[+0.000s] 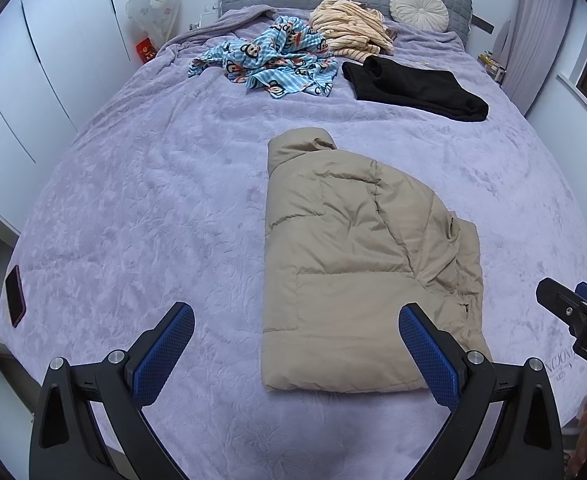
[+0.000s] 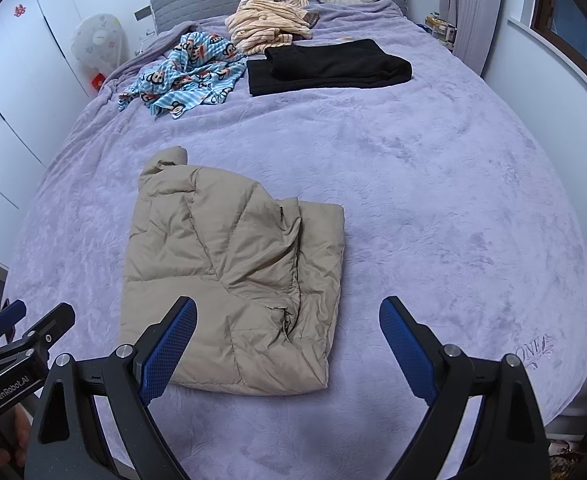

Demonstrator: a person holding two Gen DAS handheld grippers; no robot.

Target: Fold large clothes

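Jaws on both tools stand wide apart with nothing between them. The left gripper [image 1: 295, 354] hangs over the near edge of the bed [image 1: 133, 208], its right pad above the lower left corner of the beige puffer jacket [image 1: 357, 272], probably so it can take that corner next. The right gripper [image 2: 287, 350] is spread likewise, its left pad over the jacket's near hem and its right pad over bare cover.

At far left a dark phone [image 1: 14, 295] lies at the bed's edge, well clear of the work. The jacket lies in the middle near the person, already doubled lengthwise, collar pointing to the headboard; a further fold from hem to collar looks due. Beyond it sit a blue monkey-print garment [image 1: 269, 60] and a striped cream garment [image 1: 351, 28], both crumpled and likely waiting their turn. To the right a black garment [image 1: 413, 86] lies flat, seemingly folded and set aside.
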